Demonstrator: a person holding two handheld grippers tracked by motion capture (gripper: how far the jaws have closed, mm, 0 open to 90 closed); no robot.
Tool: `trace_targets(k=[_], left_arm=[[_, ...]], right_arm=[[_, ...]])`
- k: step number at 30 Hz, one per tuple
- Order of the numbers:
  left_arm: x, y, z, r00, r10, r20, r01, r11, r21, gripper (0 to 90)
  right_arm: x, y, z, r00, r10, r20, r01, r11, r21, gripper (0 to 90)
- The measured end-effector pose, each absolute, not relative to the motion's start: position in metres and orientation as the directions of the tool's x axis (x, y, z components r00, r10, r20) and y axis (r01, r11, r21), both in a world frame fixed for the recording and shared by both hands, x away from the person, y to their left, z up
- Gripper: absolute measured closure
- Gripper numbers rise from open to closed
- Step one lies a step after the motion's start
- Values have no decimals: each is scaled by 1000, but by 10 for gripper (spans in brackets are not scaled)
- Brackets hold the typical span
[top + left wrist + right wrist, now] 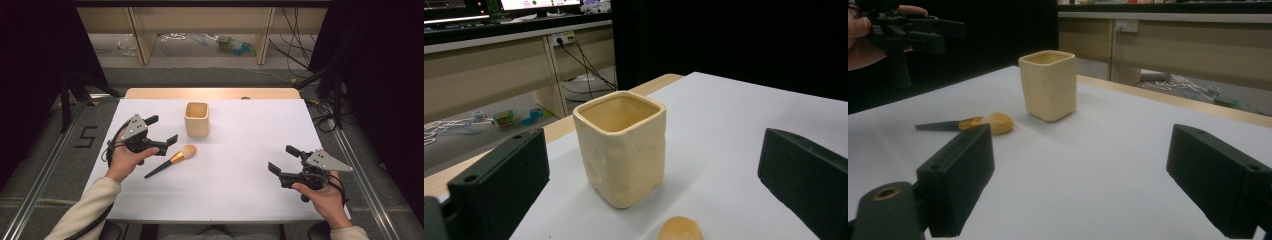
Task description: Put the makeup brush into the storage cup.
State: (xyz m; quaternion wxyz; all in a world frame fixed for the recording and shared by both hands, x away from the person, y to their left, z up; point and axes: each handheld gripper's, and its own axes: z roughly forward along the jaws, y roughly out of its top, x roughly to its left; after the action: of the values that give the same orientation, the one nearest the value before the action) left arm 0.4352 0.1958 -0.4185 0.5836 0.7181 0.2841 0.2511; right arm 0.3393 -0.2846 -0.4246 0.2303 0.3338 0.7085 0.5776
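Two hand-held grippers in play, both with jaws spread wide and nothing between them. I read the left hand-held gripper point(161, 129) as held above the left part of the desk point(250, 130), jaws pointing right and slightly away, toward the cup; its hand point(125, 159) grips it from below. In the left gripper view the cream square cup point(620, 146) stands upright straight ahead between the two black jaws, and the brush's bristle tip point(680, 228) shows at the bottom edge, just in front of the cup and apart from it.

I note the makeup brush point(172, 160) lying flat on the white desk, just right of the left hand-held gripper, not touched by it; bristle head toward the cup point(196, 119), dark handle toward the near edge.

Right hand-held gripper point(282, 159) sits over the right near part of the desk, jaws pointing left, well apart from brush and cup. In the right gripper view, brush point(965, 124) and cup point(1048, 85) lie ahead, with the left hand-held gripper point(955, 29) at upper left.
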Motion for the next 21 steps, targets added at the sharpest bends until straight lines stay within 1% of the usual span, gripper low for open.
trace_targets(k=[11,14,15,16,17,19,21], left_arm=[[443,191,-421,724,689,34,134,-188,973,0],[445,190,-422,727,685,36,139,-198,970,0],[446,189,-422,735,678,37,147,-211,966,0],[446,189,-422,735,678,37,147,-211,966,0],[448,188,-424,737,675,38,156,-224,962,0],[450,186,-426,741,671,36,168,-237,957,0],[450,186,-427,741,671,38,169,-241,956,0]], right_arm=[[340,-284,-425,-677,732,73,211,99,973,129],[340,-284,-425,-676,735,61,206,109,972,128],[339,-286,-424,-668,743,49,224,138,965,128],[341,-284,-425,-675,736,51,195,112,974,128],[340,-285,-425,-670,741,40,198,127,972,128],[340,-284,-425,-676,734,64,209,108,972,128],[340,-284,-425,-675,735,66,212,108,971,128]])
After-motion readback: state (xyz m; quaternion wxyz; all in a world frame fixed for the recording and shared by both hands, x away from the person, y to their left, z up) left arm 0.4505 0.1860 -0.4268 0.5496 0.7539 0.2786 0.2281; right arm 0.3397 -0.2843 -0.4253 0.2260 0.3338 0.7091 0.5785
